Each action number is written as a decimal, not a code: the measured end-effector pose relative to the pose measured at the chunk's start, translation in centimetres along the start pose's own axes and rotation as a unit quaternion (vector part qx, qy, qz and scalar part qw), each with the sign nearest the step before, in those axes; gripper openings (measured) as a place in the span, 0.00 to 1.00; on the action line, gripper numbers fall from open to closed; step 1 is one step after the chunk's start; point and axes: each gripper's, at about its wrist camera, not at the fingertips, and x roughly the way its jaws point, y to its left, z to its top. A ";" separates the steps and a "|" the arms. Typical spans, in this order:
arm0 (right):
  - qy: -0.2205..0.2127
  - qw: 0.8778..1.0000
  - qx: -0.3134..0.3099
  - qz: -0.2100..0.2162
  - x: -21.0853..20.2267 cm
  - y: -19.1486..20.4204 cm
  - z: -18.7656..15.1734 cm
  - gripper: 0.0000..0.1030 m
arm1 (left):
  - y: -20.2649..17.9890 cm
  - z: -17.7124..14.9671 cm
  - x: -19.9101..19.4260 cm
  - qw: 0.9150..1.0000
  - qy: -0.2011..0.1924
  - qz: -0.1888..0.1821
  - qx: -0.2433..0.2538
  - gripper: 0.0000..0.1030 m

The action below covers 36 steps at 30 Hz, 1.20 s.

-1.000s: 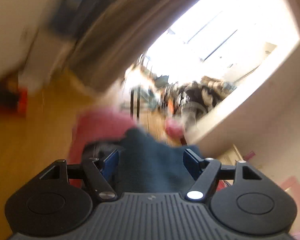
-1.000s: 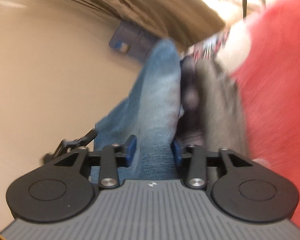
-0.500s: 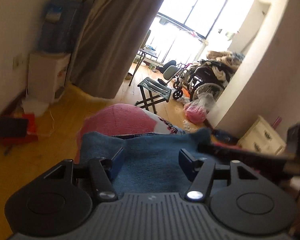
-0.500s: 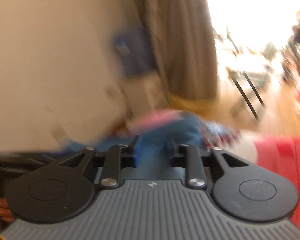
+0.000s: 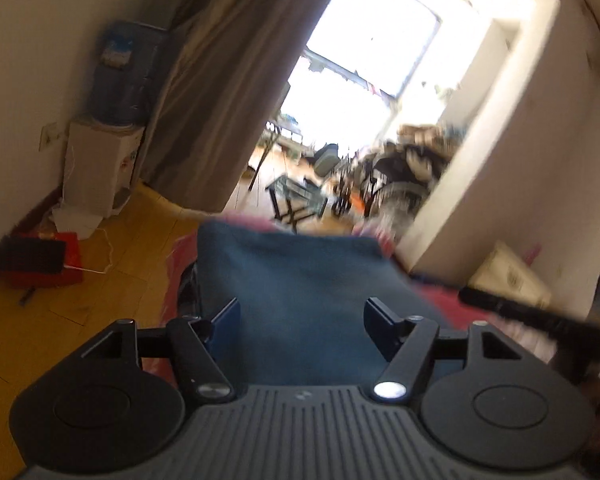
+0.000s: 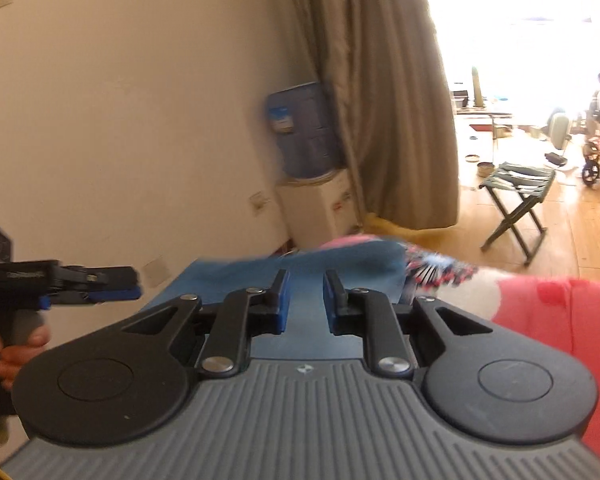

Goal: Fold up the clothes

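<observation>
Blue jeans are spread flat and fill the space between and under my left gripper's wide fingers. Its jaws are opening and the pads do not press the denim. My right gripper has its pads close together with a fold of the jeans in the narrow gap. The left gripper shows side-on at the left of the right wrist view, a hand on its handle. The right gripper is a dark blur at the right of the left wrist view.
A red spotted blanket and a patterned cloth lie right of the jeans. A water dispenser and curtain stand by the wall. A folding stool, a wheelchair and a red box are on the wooden floor.
The right gripper has rolled upright and narrowed its jaws from a wide hold on bunched denim. The jeans have gone from hanging bunched to spread flat. The left view has tilted and shifted.
</observation>
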 end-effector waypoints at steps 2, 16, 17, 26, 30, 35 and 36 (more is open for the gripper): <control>0.015 1.000 -0.011 0.008 -1.1 0.6 -1.5 0.16 | -1.1 -1.4 0.5 0.998 0.015 0.029 0.053 0.67; 0.010 0.998 -0.055 0.002 -3.7 2.6 -3.9 0.16 | -5.9 -3.2 -0.9 0.985 -0.009 0.071 0.156 0.72; 0.013 0.998 -0.063 0.005 -3.9 2.8 -4.3 0.16 | -6.6 -3.6 -0.3 0.980 0.000 0.086 0.180 0.73; 0.032 0.998 -0.044 -0.032 -4.6 3.8 -5.0 0.20 | -10.4 -3.9 -3.1 0.978 0.003 0.114 0.177 0.75; 0.025 0.999 0.005 -0.026 -7.8 4.2 -6.6 0.26 | -12.6 -5.2 -7.5 0.981 0.038 0.100 0.163 0.78; 0.054 0.998 0.028 -0.016 -11.4 5.9 -8.9 0.27 | -15.8 -7.1 -12.9 0.984 0.059 0.081 0.144 0.83; 0.057 0.998 0.028 -0.015 -12.3 6.3 -9.1 0.27 | -16.5 -7.4 -14.0 0.985 0.060 0.077 0.140 0.83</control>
